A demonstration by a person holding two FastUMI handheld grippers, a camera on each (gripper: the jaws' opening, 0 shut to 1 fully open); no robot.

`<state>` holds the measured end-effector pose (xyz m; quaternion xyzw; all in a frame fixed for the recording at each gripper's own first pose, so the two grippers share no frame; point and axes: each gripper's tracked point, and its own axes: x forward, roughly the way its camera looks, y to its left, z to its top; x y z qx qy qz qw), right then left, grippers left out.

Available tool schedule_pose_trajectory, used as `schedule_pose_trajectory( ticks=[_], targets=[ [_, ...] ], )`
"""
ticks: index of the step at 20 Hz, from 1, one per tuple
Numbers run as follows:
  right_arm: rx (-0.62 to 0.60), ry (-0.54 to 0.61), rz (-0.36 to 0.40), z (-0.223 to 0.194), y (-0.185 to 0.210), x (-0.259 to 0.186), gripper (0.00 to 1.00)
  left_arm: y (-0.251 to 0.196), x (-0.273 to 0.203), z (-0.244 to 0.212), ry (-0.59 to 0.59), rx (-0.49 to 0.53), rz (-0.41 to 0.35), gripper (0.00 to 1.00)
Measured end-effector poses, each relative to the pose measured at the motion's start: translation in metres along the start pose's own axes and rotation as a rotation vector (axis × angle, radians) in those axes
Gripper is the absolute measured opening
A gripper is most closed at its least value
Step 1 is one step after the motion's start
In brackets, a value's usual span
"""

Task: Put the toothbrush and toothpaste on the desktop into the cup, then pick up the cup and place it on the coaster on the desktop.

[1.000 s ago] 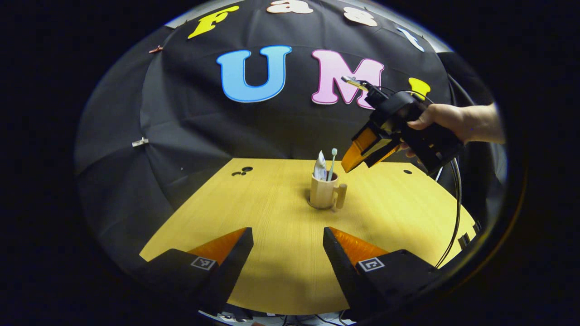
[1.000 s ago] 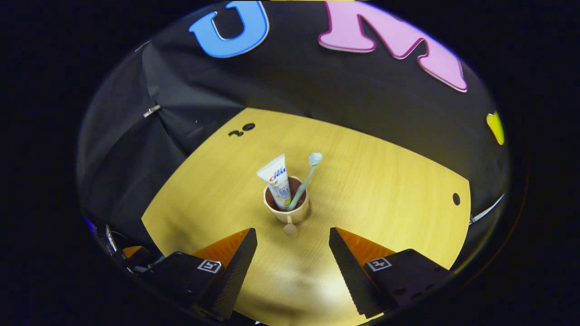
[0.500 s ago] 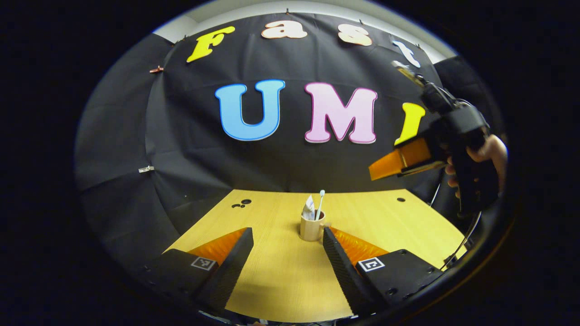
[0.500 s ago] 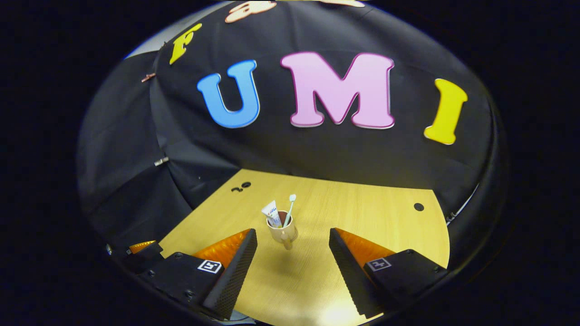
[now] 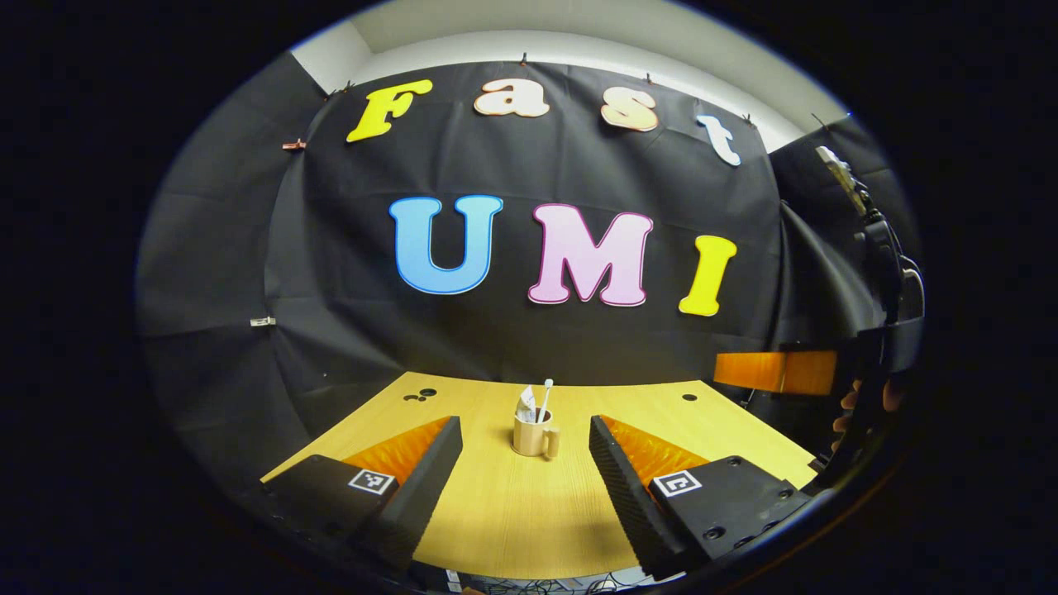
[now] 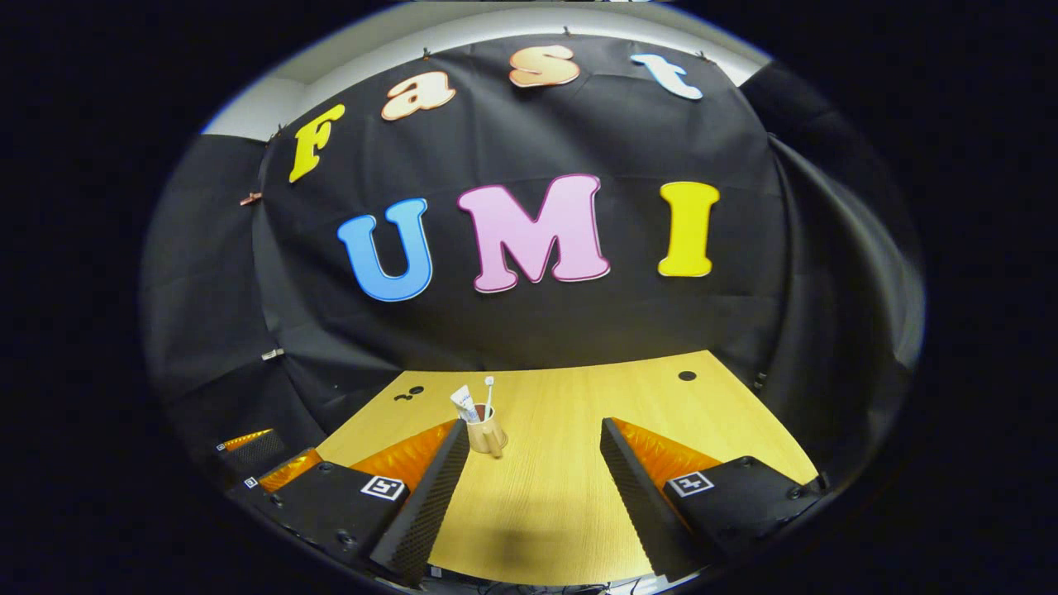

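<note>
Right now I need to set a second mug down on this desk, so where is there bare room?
The desk is mostly bare: a wide patch right of the cup toward the round hole, and another in front of it. The cup, holding toothpaste and toothbrush, is the one occupied spot. Near edge: left claw and right claw hover open.

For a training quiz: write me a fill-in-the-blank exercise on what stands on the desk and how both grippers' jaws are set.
1. The toothbrush and toothpaste stand inside the ____.
2. The cup stands ____ on the desk, handle facing the left gripper view's camera.
3. The jaws of the left gripper and right gripper are both ____, holding nothing.
4. In the right gripper view the cup appears beside that gripper's ____ finger.

Missing words: cup; upright; open; left
</note>
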<state>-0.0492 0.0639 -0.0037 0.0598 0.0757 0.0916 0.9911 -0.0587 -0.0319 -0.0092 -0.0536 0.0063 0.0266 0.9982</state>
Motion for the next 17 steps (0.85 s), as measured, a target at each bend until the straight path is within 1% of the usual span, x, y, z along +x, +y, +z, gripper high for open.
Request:
schedule_pose_trajectory(
  ticks=[3,7,10,13,17],
  targets=[
    [-0.039,-0.036,-0.032,-0.008,-0.008,-0.026,0.98,-0.002,-0.012,-0.002,0.001,0.006,-0.019,0.98],
    [-0.060,0.003,-0.027,-0.035,-0.004,-0.042,0.98,-0.007,-0.021,-0.006,0.006,0.020,-0.038,0.98],
    [-0.046,0.009,-0.023,-0.037,-0.001,-0.039,0.98,-0.014,-0.022,-0.001,-0.014,0.046,-0.064,0.98],
    [-0.034,-0.002,-0.057,-0.034,-0.007,-0.034,0.98,-0.016,-0.021,0.002,-0.029,0.070,-0.084,0.98],
    [-0.025,0.001,-0.057,-0.038,-0.002,-0.026,0.98,-0.013,-0.016,-0.002,-0.019,0.064,-0.093,0.98]
  ],
)
